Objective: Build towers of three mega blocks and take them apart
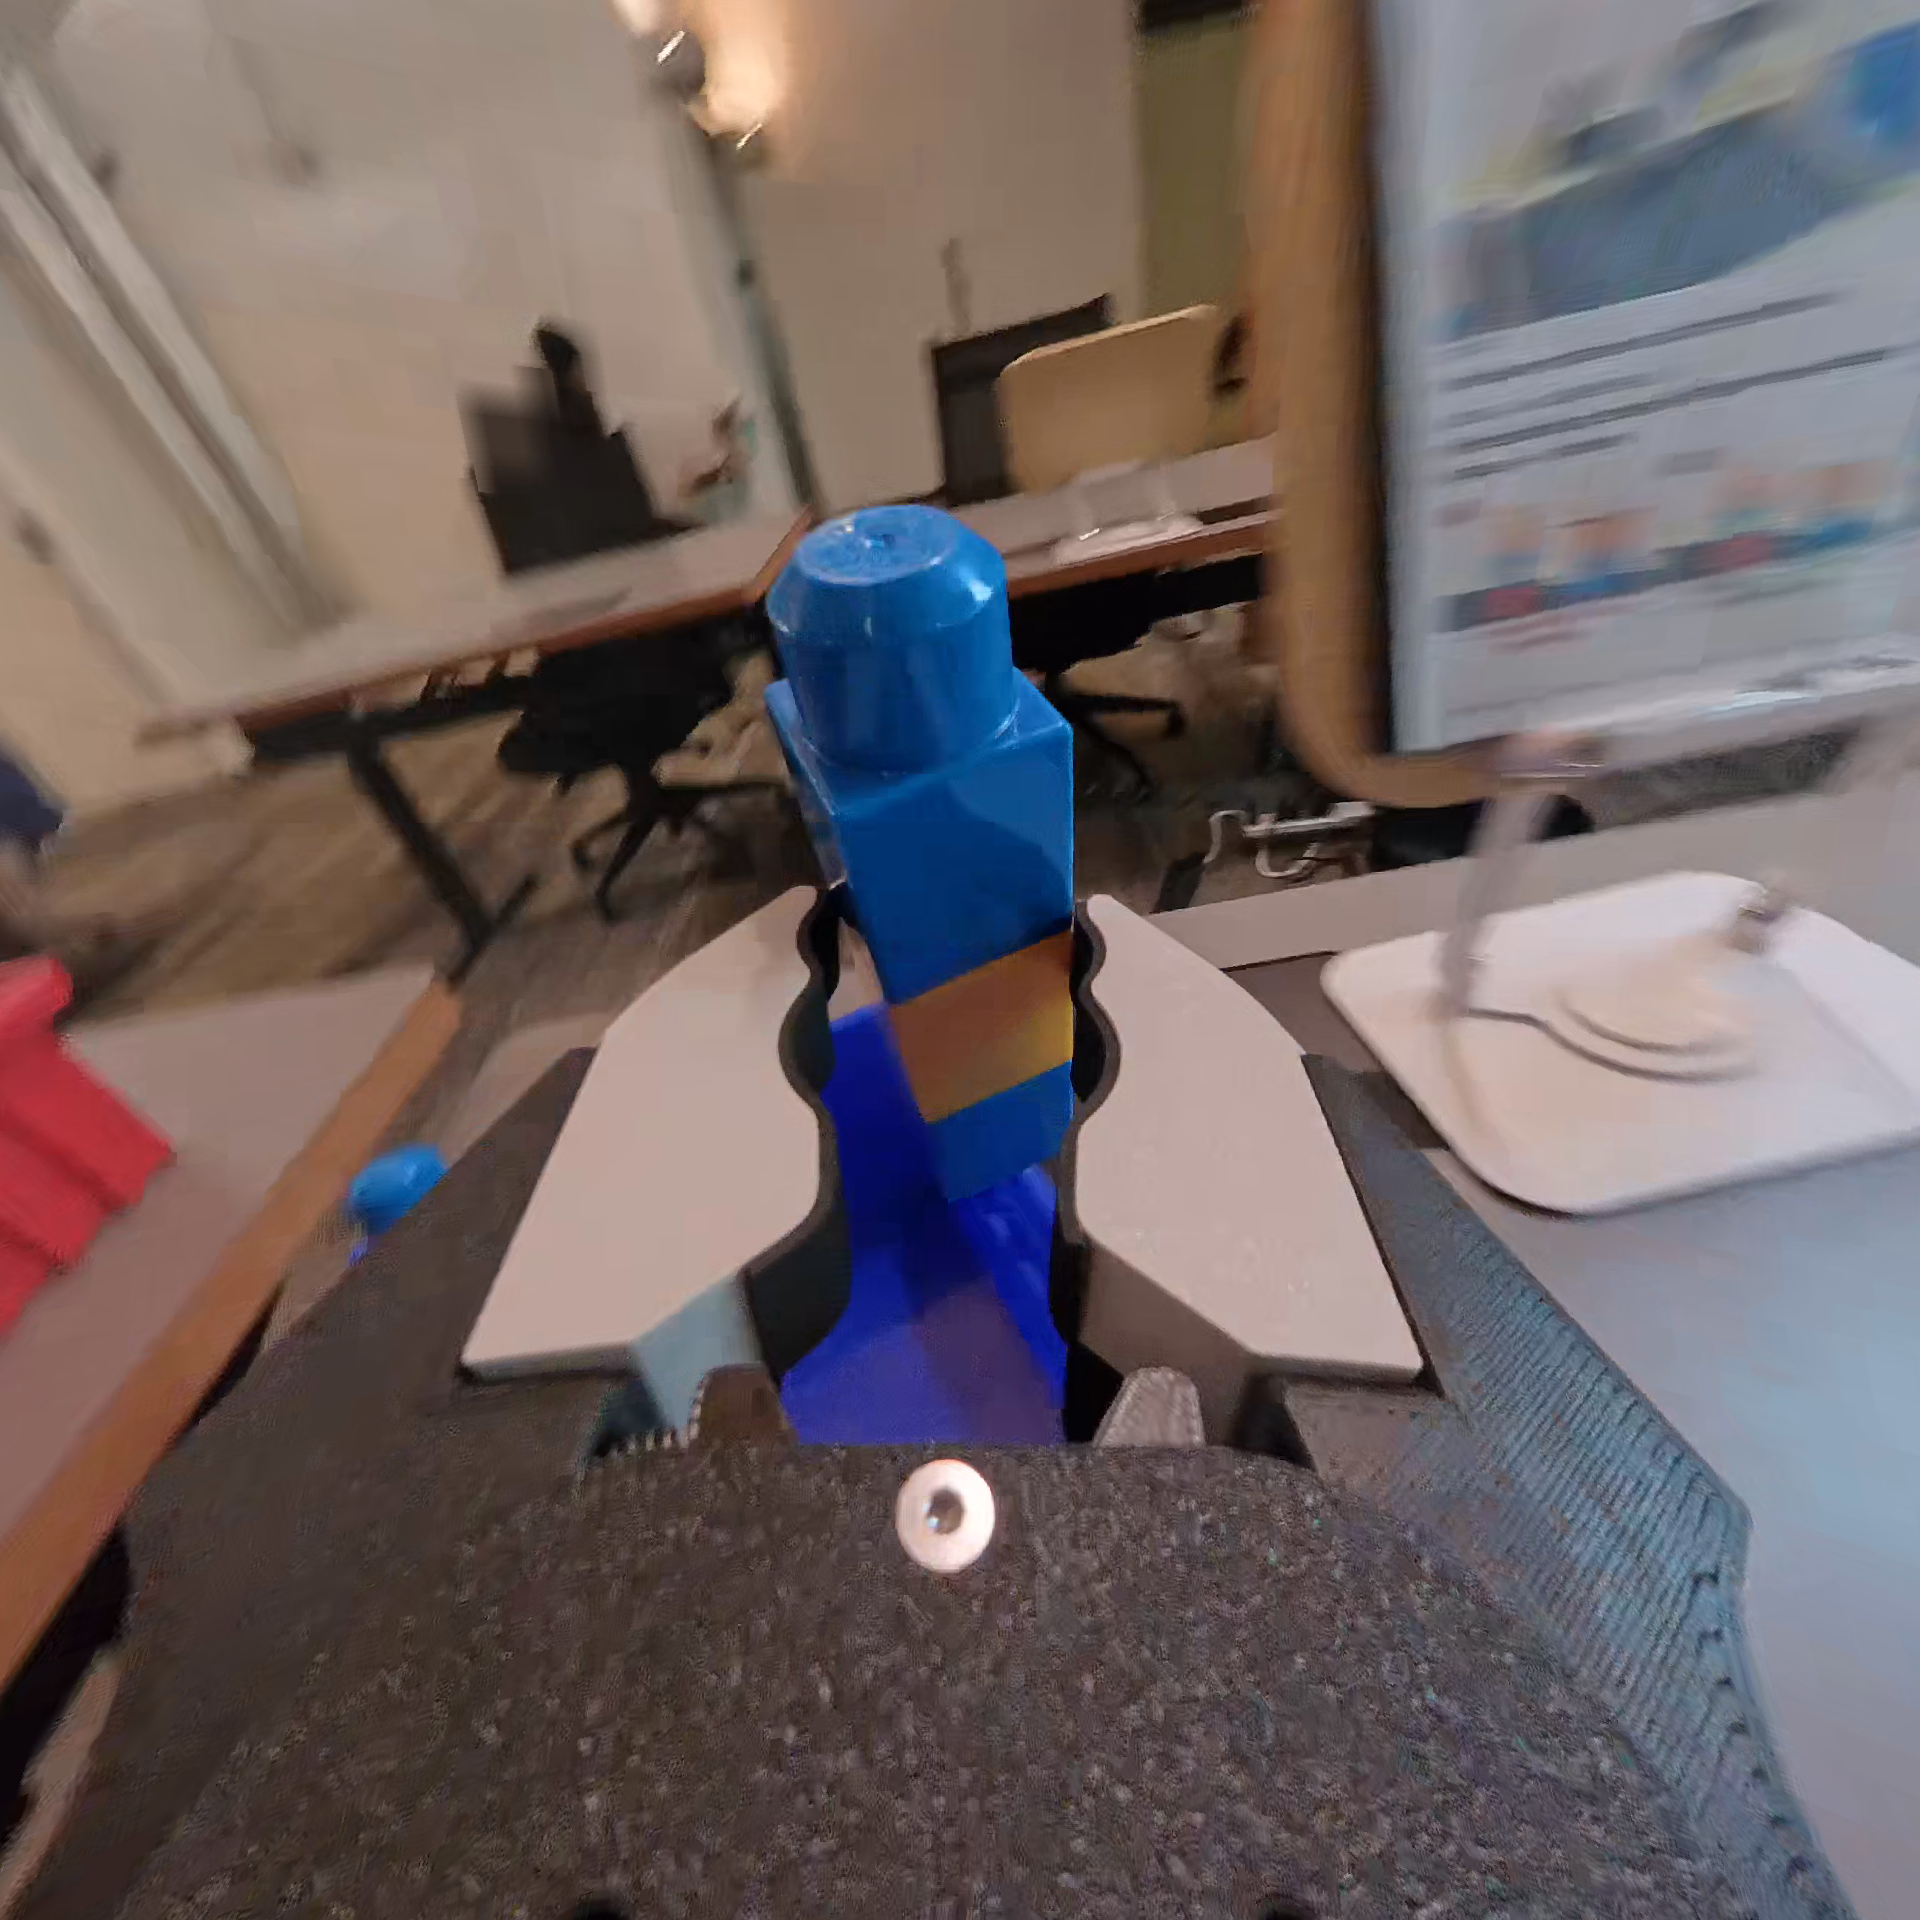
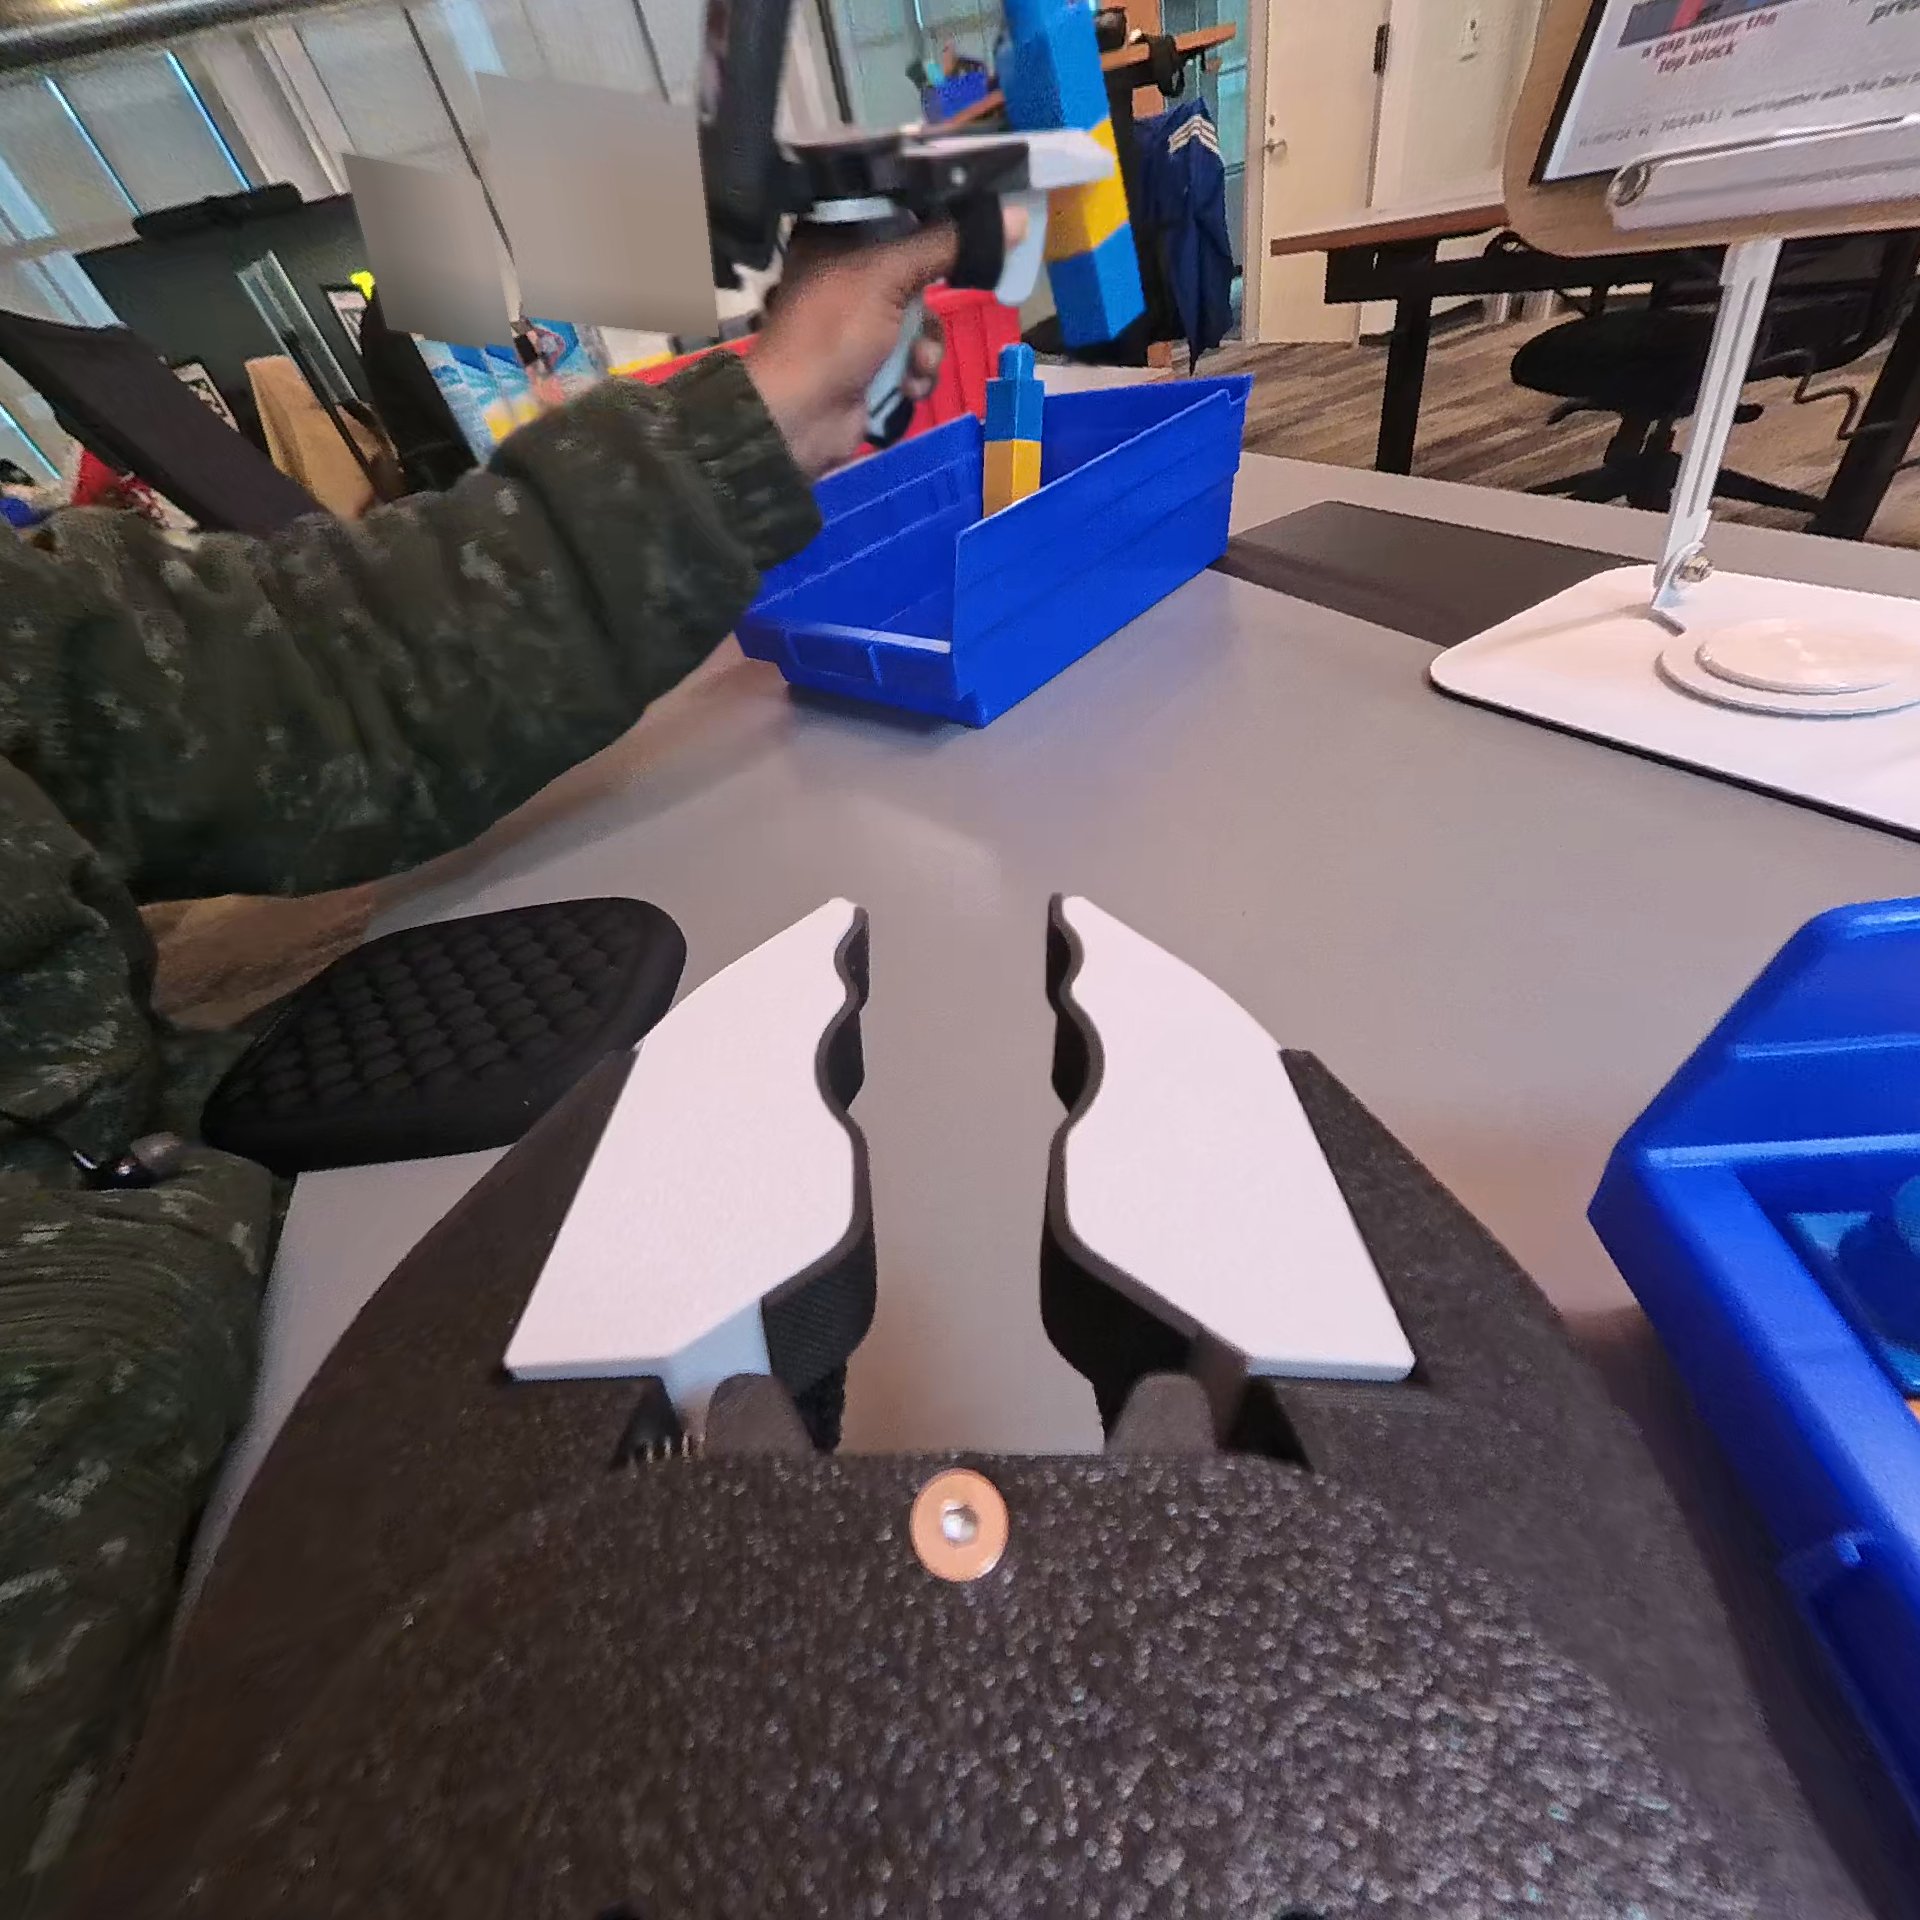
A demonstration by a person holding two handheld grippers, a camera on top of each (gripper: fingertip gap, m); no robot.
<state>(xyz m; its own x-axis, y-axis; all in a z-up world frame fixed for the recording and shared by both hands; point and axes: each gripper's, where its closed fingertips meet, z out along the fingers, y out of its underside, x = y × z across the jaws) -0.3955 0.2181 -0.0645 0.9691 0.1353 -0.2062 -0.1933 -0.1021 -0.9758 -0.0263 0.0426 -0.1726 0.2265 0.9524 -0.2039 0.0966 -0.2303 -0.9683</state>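
Note:
My left gripper is shut on a tower of three blocks: blue on top, a yellow one in the middle, blue at the bottom. The fingers clamp the yellow block. In the right wrist view the left gripper holds this tower high above the far blue bin. A second short tower, blue on yellow, stands in that bin. My right gripper is open and empty, low over the grey table.
A second blue bin holding blue blocks sits at the right, close to my right gripper. A white stand base lies at the far right. A person's sleeve and a black armrest fill the left. Red boxes lie left. About 45 cm separates my left fingertips from my right.

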